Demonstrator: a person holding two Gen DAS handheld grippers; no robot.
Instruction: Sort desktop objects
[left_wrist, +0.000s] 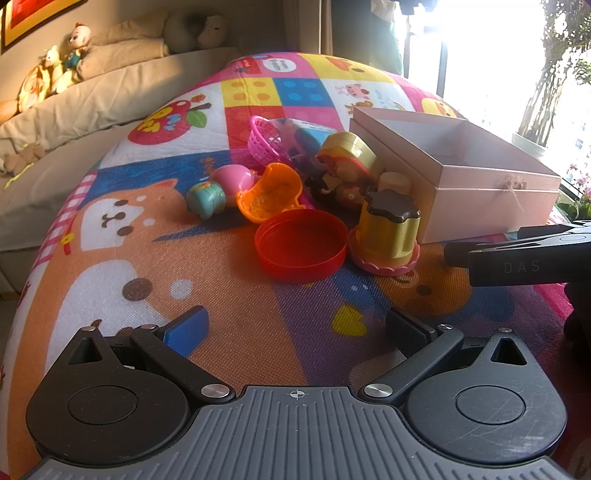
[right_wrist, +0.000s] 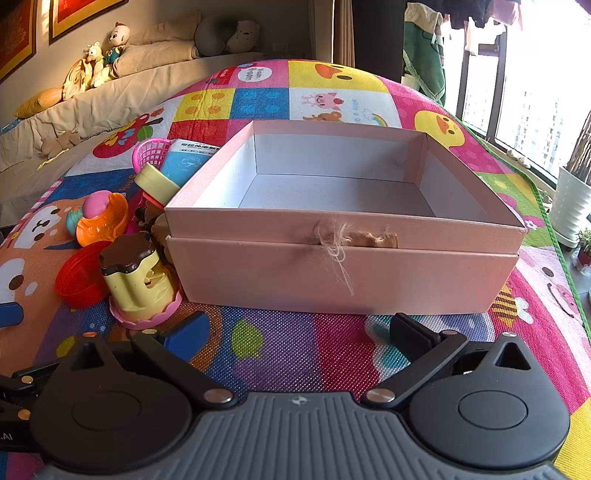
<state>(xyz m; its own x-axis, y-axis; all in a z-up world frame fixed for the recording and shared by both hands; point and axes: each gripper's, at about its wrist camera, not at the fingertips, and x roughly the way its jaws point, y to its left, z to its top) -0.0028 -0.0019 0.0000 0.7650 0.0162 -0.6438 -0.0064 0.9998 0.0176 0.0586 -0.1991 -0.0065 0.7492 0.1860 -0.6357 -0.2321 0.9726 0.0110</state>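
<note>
A heap of small toys lies on a bright cartoon play mat (left_wrist: 122, 254). Nearest is a red round lid (left_wrist: 301, 245), then a yellow toy with a brown cap on a pink base (left_wrist: 388, 230), an orange cup (left_wrist: 271, 192), a pink and teal toy (left_wrist: 218, 190) and a pink basket (left_wrist: 264, 138). Right of the heap stands an open pink box (right_wrist: 343, 258) with nothing in it. My left gripper (left_wrist: 295, 328) is open above the mat, short of the red lid. My right gripper (right_wrist: 295, 330) is open in front of the box. The yellow toy (right_wrist: 138, 280) sits at its left.
A bed with beige bedding (left_wrist: 85, 99) and soft toys (left_wrist: 74, 44) runs along the left. A bright window (right_wrist: 535, 85) and potted plants (right_wrist: 576, 199) lie to the right. The right gripper's body (left_wrist: 524, 258) shows at the left view's right edge.
</note>
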